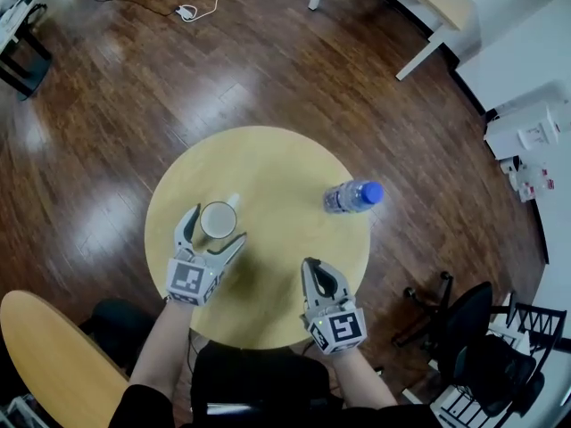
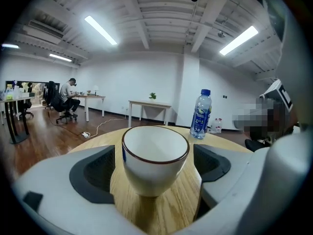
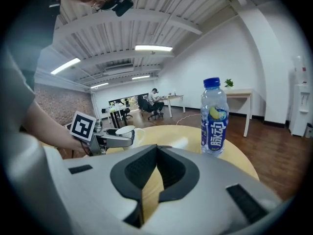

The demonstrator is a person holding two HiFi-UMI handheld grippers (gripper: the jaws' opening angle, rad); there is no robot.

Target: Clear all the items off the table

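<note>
Starting on the left, the left gripper (image 1: 214, 228) has its jaws spread wide on either side of the white cup (image 1: 218, 218). The cup stands upright near the left edge of the round wooden table (image 1: 268, 154). The left gripper view shows a gap between each pad and the cup wall, so nothing is pinched and the cup sits on the wood under its own weight.

Moving to the middle, the right gripper (image 1: 312, 266) hangs over the near edge of the table with its jaws pressed together and nothing between them, just bare tabletop beyond the tips.

Over on the right, well apart from both grippers, the water bottle (image 1: 352, 195) stands upright with its blue cap on, untouched.

So where are we? Barely begun, by my reading. Both items I can see are on the table and neither is lifted. The cup looks to be first up, needing a squeeze and a lift, and after that the bottle is left to clear.
</note>
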